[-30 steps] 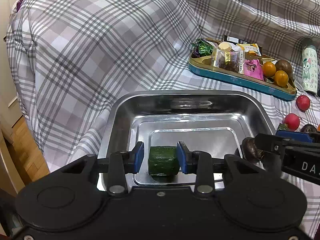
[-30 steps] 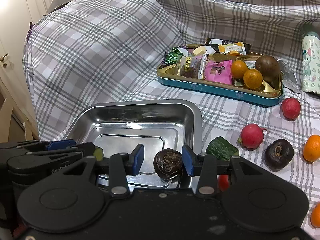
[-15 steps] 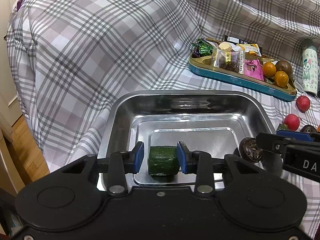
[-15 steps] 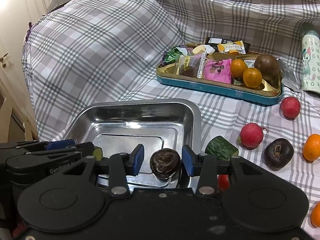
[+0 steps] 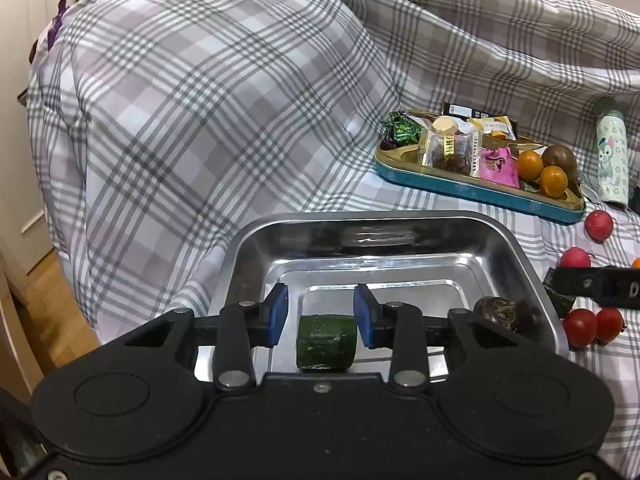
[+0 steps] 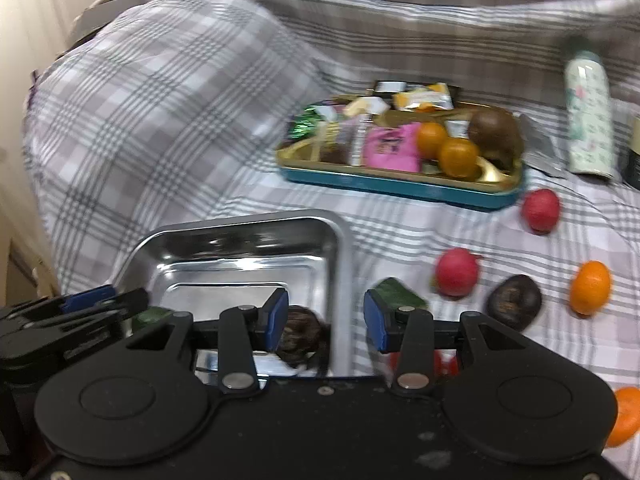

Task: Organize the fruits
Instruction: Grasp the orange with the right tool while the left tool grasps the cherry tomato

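Left wrist view: the left gripper (image 5: 321, 316) hangs over the steel tray (image 5: 360, 216) at lower centre. Its jaws are closing slightly. The cucumber piece (image 5: 326, 342) lies on the tray floor between them, with a clear gap at the left pad, so it is not pinched. A dark wrinkled fruit (image 5: 496, 312) sits in the tray's lower right corner. Two items are judged delivered. Small tomatoes (image 5: 580, 328) lie outside the tray's right wall. Right wrist view, blurred: the right gripper (image 6: 326, 320) has its jaws spread and holds nothing. It straddles the tray's right rim, with the dark fruit just beside its left pad. Still on the checked cloth (image 6: 180, 120) at right are a second cucumber piece (image 6: 400, 298), two red fruits (image 6: 456, 272), another dark fruit (image 6: 514, 306) and an orange (image 6: 590, 288). The teal snack tin (image 6: 400, 188) at upper centre also holds fruit. Assessment: early stage, with most of the sorting outstanding.
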Demonstrator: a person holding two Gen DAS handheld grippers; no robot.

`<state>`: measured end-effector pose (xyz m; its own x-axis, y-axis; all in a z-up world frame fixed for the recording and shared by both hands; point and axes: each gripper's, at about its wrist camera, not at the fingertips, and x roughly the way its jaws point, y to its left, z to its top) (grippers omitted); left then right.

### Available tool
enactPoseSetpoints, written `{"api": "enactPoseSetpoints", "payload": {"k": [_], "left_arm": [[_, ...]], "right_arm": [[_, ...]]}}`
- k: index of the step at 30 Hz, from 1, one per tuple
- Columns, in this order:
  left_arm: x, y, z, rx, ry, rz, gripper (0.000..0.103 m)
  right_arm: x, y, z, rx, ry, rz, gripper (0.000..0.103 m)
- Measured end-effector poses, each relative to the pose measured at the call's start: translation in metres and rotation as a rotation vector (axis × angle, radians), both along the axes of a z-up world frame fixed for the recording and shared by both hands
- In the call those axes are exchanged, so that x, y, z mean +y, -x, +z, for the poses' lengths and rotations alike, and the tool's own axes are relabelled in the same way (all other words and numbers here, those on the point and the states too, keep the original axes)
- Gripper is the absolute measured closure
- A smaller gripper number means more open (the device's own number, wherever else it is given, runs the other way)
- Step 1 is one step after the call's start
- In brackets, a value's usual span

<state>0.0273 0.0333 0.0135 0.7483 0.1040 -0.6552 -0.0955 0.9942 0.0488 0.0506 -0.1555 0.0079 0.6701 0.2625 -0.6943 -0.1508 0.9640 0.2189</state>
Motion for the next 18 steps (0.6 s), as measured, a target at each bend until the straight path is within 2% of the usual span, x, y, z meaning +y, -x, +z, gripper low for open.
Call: {"api": "enactPoseSetpoints", "payload": {"k": [4,10,18], "left_arm": [[-0.006,-0.002,0.002,0.014,-0.028,-0.015,0.058],[-0.026,-0.003,0.005,0.054,-0.008,-0.043,0.058],[-0.083,0.004,0.023,0.039,0.003,-0.192,0.058]], "right_arm": [[-0.027,-0.006,-0.001,0.06,0.011,-0.091,0.059],[-0.087,-0.018,-0.004,0.16,0.023,-0.281,0.059],[-0.163,-0.016,-0.012,0.253,0.015,-0.479,0.059]]}}
